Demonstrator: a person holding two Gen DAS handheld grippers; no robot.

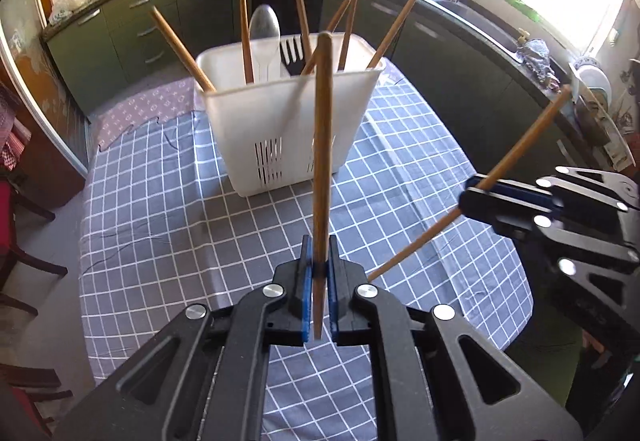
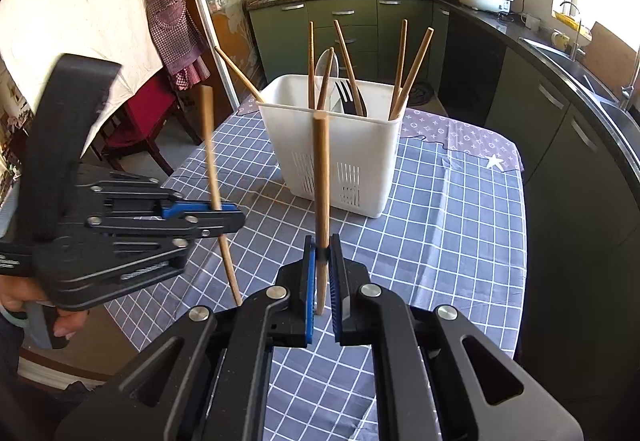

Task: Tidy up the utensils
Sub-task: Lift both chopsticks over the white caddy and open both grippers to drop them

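A white utensil caddy stands on the checked tablecloth, holding several wooden chopsticks, a clear spoon and a black fork. My left gripper is shut on a wooden chopstick, held upright in front of the caddy. My right gripper is shut on another wooden chopstick, also upright, short of the caddy. The right gripper shows in the left wrist view with its chopstick slanting. The left gripper shows in the right wrist view.
The table sits in a kitchen with green cabinets around it. Dark chairs stand at the table's left side. A counter with sink runs along the right. A red chair stands beyond the table.
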